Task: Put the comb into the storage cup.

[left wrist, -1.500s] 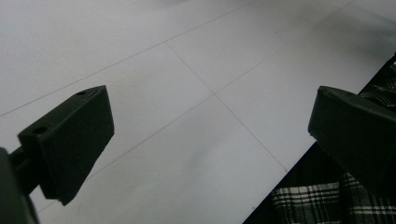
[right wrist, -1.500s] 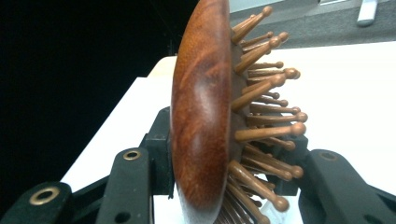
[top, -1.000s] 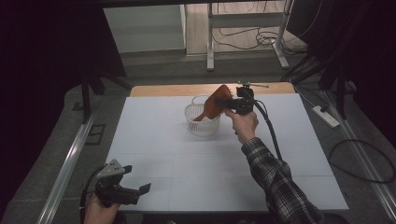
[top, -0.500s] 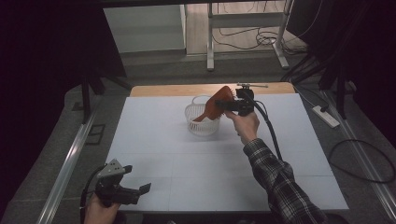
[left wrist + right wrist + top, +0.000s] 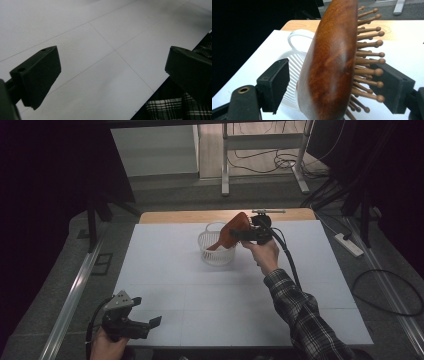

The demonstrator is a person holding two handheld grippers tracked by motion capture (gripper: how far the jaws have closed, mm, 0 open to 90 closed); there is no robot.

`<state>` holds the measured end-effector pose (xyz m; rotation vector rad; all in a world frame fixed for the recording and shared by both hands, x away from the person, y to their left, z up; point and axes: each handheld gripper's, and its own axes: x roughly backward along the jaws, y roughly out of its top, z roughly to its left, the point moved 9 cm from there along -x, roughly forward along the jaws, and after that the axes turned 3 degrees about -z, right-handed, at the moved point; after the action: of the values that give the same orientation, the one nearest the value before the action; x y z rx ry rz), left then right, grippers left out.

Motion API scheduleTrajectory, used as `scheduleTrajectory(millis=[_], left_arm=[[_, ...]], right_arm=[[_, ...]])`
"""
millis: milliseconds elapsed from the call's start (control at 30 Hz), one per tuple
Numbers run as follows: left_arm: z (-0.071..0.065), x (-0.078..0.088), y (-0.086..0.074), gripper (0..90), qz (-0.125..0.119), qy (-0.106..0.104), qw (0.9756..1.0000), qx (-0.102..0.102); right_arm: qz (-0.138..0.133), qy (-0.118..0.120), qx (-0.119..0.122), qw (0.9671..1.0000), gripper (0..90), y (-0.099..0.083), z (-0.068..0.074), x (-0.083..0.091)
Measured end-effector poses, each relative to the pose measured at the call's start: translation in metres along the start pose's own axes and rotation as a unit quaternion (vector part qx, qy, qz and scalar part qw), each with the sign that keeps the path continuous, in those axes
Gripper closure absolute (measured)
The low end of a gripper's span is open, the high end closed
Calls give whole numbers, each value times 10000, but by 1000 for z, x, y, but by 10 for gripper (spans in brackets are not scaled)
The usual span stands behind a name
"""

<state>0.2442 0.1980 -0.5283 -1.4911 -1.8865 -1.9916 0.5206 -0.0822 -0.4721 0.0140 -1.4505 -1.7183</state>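
A white tabletop [image 5: 165,270] with thin seam lines sits in a dim room, a strip of bare wood along its far edge and cables on the floor beyond. From the high view, the right gripper [image 5: 239,234] is held above a white slatted basket [image 5: 210,251] near the far middle, a reddish-brown wooden hairbrush [image 5: 231,231] slanting from its fingers down into the basket; the left gripper [image 5: 150,324] rests low at the near left edge in a hand [image 5: 106,346], its fingers spread. In the left gripper view, the two black fingers [image 5: 37,75] stand wide apart with bare white surface between them and a plaid sleeve [image 5: 172,107] beyond the right one. In the right gripper view, the brush's glossy, rounded back faces the left finger with a gap between, its ball-tipped wooden pins touch the right one, and the basket's looped handle [image 5: 297,37] shows behind; whether the fingers clamp it I cannot tell.
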Motion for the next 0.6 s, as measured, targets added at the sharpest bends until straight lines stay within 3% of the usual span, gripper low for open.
scheduleTrajectory(millis=[400,600], left_arm=[[0,0,0,12,-3,6,10000,1],[0,0,0,13,2,8,10000,-6]], right_arm=[[78,62,108,9999,177,-1,2,2],[158,28,282,9995,172,-3,2,1]])
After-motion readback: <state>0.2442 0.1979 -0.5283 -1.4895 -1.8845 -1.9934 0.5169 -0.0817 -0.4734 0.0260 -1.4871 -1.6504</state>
